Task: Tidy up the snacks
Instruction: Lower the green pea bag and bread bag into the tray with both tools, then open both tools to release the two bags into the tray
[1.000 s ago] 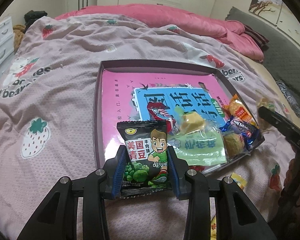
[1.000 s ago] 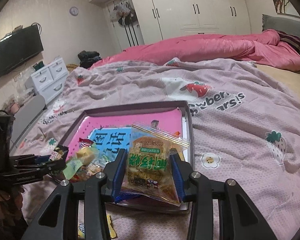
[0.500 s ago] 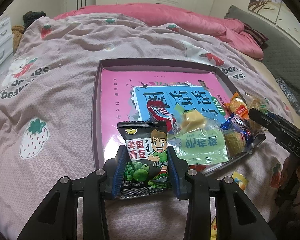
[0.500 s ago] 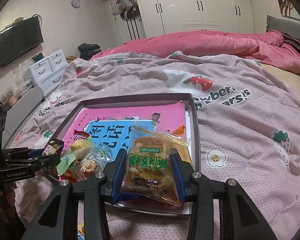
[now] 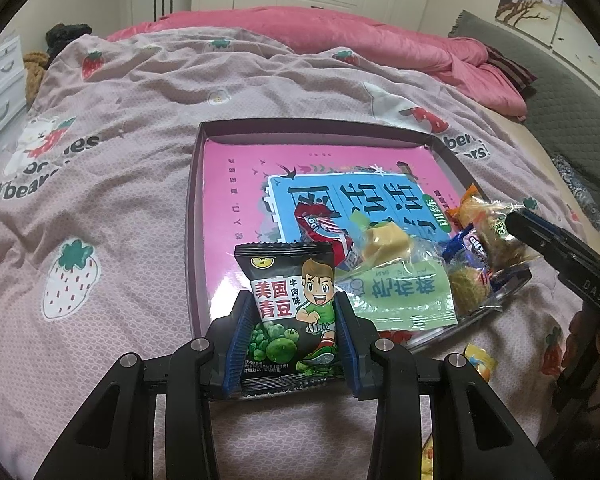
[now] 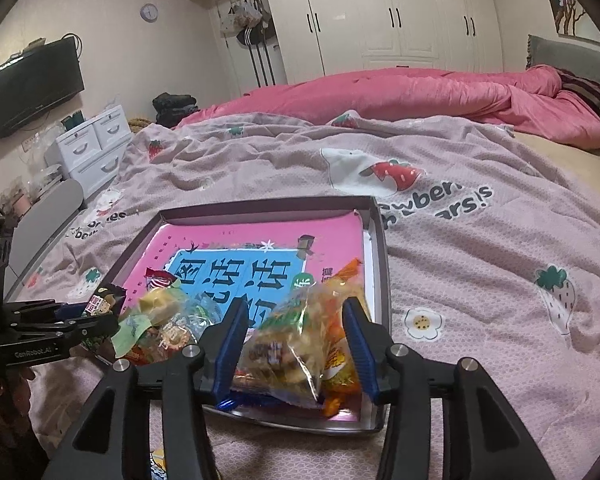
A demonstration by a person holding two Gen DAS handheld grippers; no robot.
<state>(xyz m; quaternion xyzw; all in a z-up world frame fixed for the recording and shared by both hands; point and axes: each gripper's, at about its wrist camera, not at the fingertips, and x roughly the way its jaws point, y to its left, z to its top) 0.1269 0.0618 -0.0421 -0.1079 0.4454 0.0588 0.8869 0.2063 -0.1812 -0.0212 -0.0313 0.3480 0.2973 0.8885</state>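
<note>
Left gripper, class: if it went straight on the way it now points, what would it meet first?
The left gripper, shut on the green pea packet, points over the tray. It would probably meet the tray's near rim, then the pink book, though depth is unclear.

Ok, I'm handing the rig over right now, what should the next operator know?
Left gripper: shut on the green pea packet, held at the near edge of the tray, not yet dropped in.
Right gripper: open; the clear cracker packet lies in the tray between its fingers.
Done: snack pile at the tray's near end.
Left: release the peas; fetch the yellow snack on the bedspread.
</note>
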